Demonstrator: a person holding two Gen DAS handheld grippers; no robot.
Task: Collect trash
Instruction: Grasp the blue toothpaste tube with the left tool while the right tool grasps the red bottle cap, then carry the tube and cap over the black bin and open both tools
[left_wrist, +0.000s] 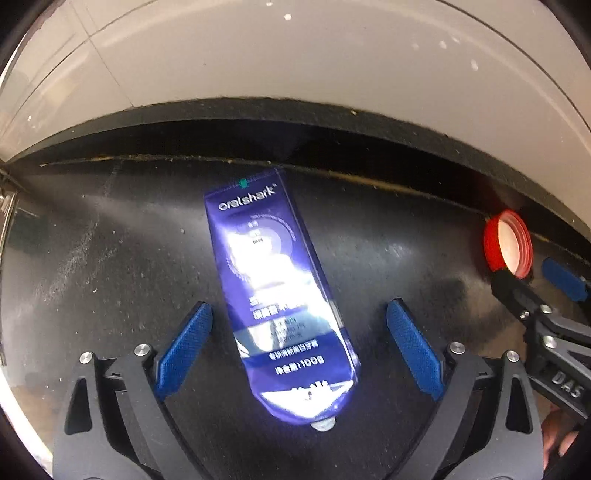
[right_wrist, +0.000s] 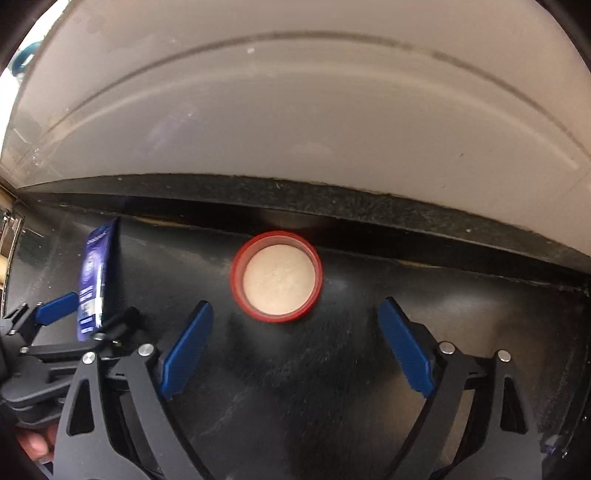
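Observation:
A purple "oralshark" toothpaste box (left_wrist: 275, 291) lies flat on the black counter (left_wrist: 110, 266), its near half between the blue fingers of my open left gripper (left_wrist: 299, 314). The fingers stand apart from the box. A red lid (right_wrist: 276, 276) lies upside down on the counter just ahead of my open right gripper (right_wrist: 295, 314). The lid also shows in the left wrist view (left_wrist: 509, 244), with the right gripper (left_wrist: 535, 273) around its near side. The box (right_wrist: 94, 273) and left gripper (right_wrist: 92, 314) show at the left of the right wrist view.
A black raised lip (right_wrist: 332, 206) runs along the back of the counter, with a pale wall (right_wrist: 295, 110) above it. A metal fitting (left_wrist: 5, 199) sits at the far left edge.

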